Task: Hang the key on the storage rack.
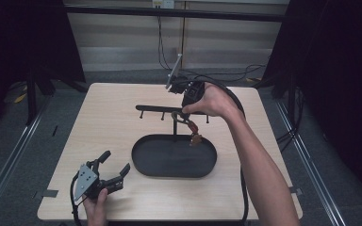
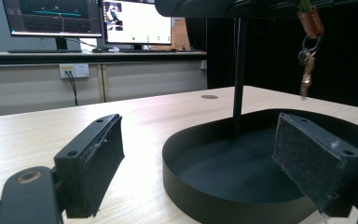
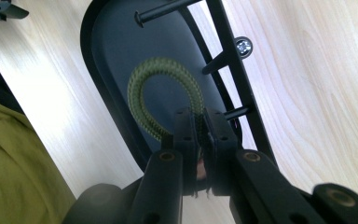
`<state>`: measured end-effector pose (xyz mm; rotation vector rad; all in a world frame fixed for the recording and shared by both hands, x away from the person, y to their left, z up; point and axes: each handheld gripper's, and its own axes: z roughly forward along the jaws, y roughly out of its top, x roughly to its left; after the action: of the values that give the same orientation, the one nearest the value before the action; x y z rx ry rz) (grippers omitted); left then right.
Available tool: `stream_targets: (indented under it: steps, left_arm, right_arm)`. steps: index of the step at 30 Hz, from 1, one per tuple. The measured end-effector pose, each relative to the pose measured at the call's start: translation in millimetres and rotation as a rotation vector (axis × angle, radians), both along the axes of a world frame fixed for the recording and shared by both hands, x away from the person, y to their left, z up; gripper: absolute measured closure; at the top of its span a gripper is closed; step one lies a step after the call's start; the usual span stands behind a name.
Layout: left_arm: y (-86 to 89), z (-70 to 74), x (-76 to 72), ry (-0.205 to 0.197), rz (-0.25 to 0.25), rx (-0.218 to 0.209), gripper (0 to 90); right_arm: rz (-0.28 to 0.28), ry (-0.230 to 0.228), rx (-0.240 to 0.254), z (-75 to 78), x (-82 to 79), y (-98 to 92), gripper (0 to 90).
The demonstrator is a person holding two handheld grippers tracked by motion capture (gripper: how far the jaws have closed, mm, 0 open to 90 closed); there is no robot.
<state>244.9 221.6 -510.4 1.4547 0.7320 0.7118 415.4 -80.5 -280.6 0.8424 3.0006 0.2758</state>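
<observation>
Desk (image 1: 118, 117): light wood top, with the black stand sitting roughly in the middle and a bit toward the right edge.

Tray (image 1: 169, 165): black oval tray, the base of the stand, closer to the near edge than the far one. In the left gripper view its rim (image 2: 186, 154) curves right in front of the jaws.

Post (image 1: 175, 129): thin black rod going straight up from the far side of the tray; also shows in the left gripper view (image 2: 238, 70).

Crossbar (image 1: 155, 108): black bar on top of the post with small pegs hanging off it. From the right gripper view (image 3: 233, 60) you look down along it, pegs sticking out sideways over the tray.

Keychain (image 1: 194, 134): hangs under the right part of the crossbar, above the right end of the tray. A brown leather tab with rings and a key below it in the left gripper view (image 2: 309, 42).

Cord loop (image 3: 163, 93): olive green braided loop at the top of the keychain, curling up out of the right jaws.

Right gripper (image 1: 187, 106): up at the crossbar, held from above by the right hand (image 1: 217, 101), jaws pinched tight on the cord loop (image 3: 200, 135).

Left gripper (image 1: 115, 169): near the near-left corner of the desk, just left of the tray, jaws spread wide with nothing between them (image 2: 196, 154).
</observation>
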Motion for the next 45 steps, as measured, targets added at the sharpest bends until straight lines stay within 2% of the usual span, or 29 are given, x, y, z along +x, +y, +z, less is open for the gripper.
stream_targets:
  steps: [3,12,21,25,32,36,39,42,45]
  left_arm:
    - [0.0,0.0,0.0,0.000,0.000,0.000,15.7]
    - [0.0,-0.1,-0.2,0.000,-0.001,-0.002,15.7]
    - [0.2,0.0,-0.3,0.000,-0.004,-0.001,15.7]
    - [0.2,0.0,-0.1,0.000,-0.004,0.001,15.7]
    - [0.3,0.0,-0.1,0.000,-0.004,0.002,15.7]
    - [0.2,0.0,-0.2,0.002,-0.003,0.001,15.7]
    - [0.4,0.0,-0.3,0.002,-0.004,0.003,15.7]
    - [0.2,0.0,-0.3,0.002,-0.004,0.000,15.7]
    - [0.0,0.0,-0.2,0.003,-0.001,-0.002,15.7]
  right_arm:
    - [-0.005,-0.011,0.004,2.0,-0.3,-2.8,84.9]
    - [-0.013,-0.003,0.038,0.8,0.1,-5.0,81.8]
    - [-0.041,-0.024,0.041,-1.1,2.7,-4.2,81.4]
    - [-0.025,-0.052,0.015,-1.9,3.7,-5.6,83.6]
    - [-0.044,-0.039,0.013,-1.6,6.5,-9.3,83.1]
    - [-0.034,-0.054,0.017,-0.4,3.1,-10.5,82.6]
    - [-0.055,-0.055,-0.005,-0.7,3.4,-10.2,81.1]
    - [-0.042,-0.049,0.029,-2.4,2.1,-9.8,80.7]
    - [-0.059,-0.049,0.018,-1.3,2.3,-11.5,81.7]
